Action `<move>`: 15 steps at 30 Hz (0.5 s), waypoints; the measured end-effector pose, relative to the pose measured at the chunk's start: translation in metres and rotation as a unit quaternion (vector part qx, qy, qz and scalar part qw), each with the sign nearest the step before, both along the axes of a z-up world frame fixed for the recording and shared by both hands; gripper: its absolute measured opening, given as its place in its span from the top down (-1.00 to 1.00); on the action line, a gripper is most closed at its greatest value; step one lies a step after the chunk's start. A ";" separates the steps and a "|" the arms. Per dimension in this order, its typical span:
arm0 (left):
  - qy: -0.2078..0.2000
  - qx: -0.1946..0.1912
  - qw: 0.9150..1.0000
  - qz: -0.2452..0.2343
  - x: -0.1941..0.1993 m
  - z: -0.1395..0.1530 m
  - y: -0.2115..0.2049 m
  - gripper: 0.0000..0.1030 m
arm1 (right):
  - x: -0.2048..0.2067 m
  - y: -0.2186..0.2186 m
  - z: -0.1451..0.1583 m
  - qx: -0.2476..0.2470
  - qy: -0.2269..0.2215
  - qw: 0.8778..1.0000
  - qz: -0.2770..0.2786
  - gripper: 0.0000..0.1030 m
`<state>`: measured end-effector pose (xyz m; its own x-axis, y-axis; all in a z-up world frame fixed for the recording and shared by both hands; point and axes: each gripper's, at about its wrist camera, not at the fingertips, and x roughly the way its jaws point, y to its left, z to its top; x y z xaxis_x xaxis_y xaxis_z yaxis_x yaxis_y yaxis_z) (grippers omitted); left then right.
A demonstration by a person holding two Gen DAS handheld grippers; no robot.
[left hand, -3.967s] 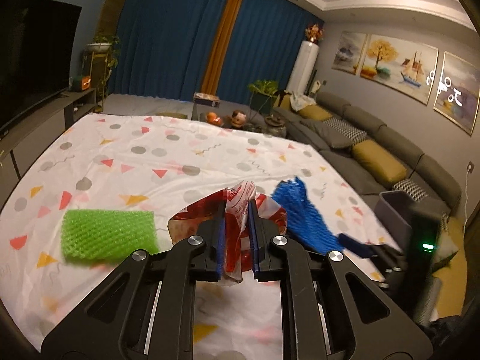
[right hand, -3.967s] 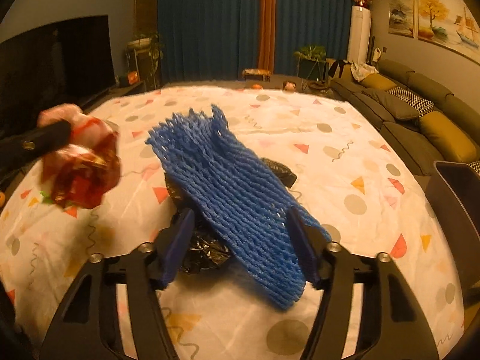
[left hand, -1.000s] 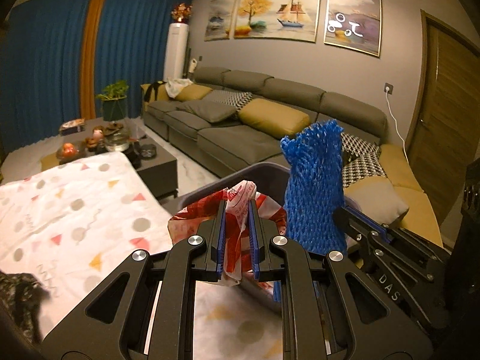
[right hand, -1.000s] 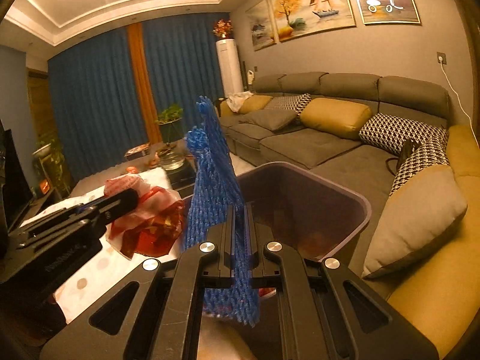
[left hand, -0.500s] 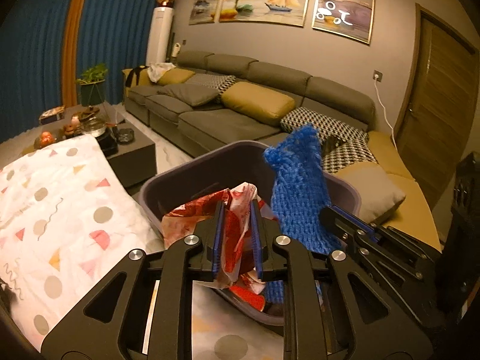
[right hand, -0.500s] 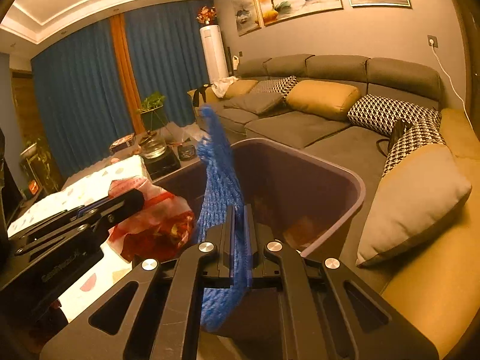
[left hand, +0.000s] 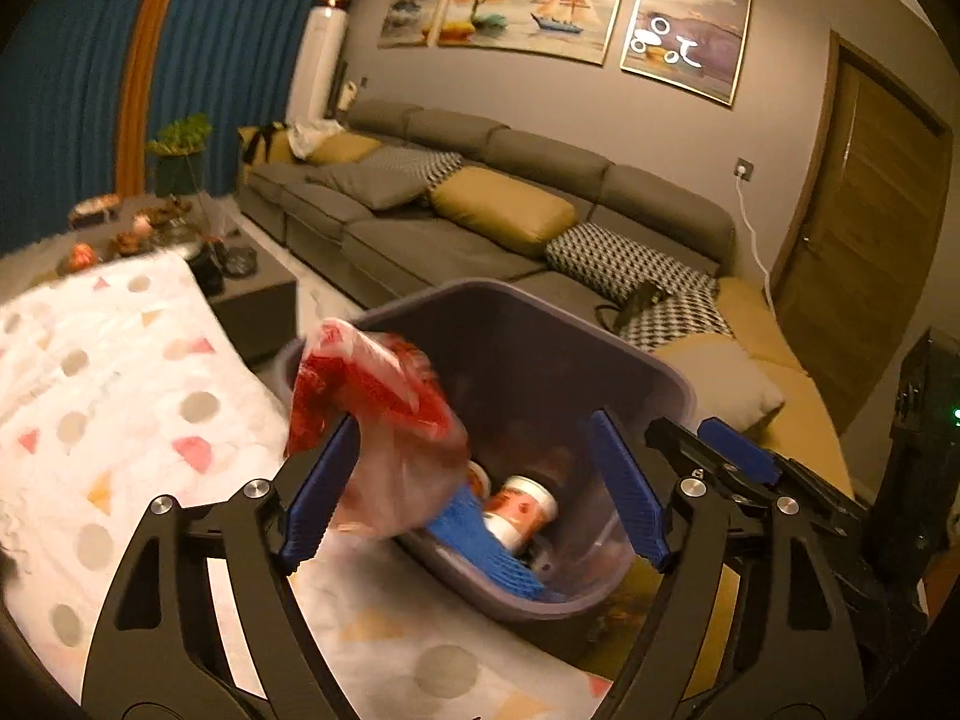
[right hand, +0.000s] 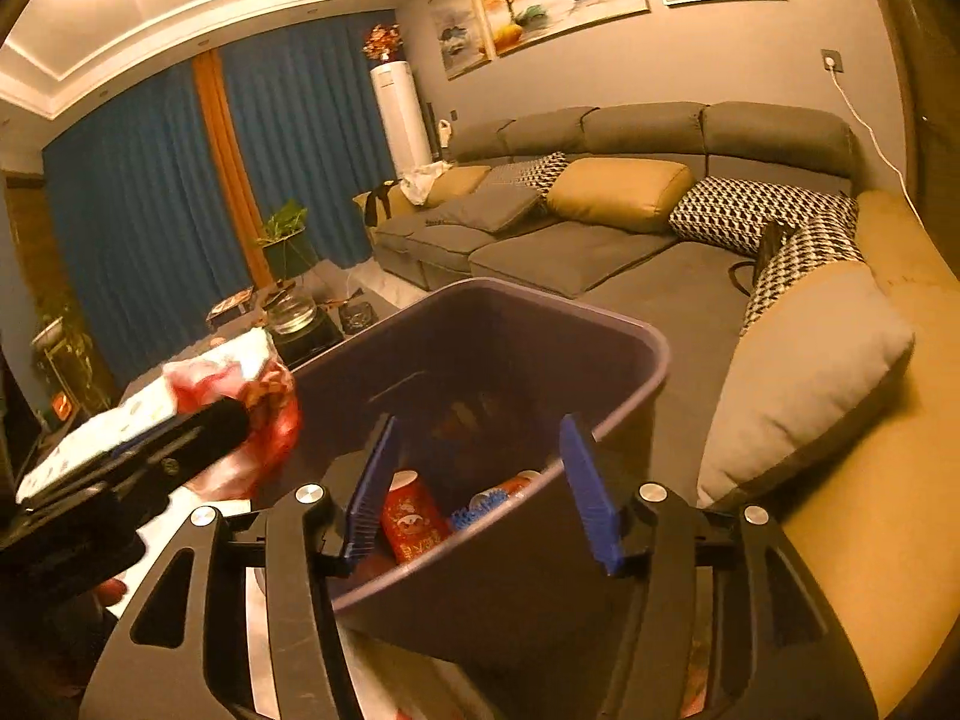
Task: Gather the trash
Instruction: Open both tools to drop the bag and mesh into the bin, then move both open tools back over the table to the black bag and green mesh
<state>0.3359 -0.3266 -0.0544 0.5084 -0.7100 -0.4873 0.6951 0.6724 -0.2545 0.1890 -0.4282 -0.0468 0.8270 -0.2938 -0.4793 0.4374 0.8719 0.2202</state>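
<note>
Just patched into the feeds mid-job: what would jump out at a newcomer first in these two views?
The red and clear plastic wrapper, blurred at the left gripper's near finger, over the near rim of the purple bin; its jaws are spread wide. Inside the bin lie the blue foam net and a small cup. The right gripper is open and empty above it.

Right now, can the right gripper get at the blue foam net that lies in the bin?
Probably yes. The right gripper is open just above the bin, whose top is uncovered. The blue foam net lies at the bottom beside a paper cup, so it must reach deep.
</note>
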 end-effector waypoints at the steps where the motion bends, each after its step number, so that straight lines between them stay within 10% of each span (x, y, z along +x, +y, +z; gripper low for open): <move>1: 0.003 -0.001 1.000 -0.004 0.000 -0.002 -0.001 -0.50 | -0.004 -0.001 0.000 0.000 0.000 1.000 -0.003 -0.09; 15: 0.046 -0.042 0.997 -0.036 0.001 -0.008 0.002 -0.56 | -0.027 -0.008 0.000 -0.007 -0.006 1.000 -0.019 -0.13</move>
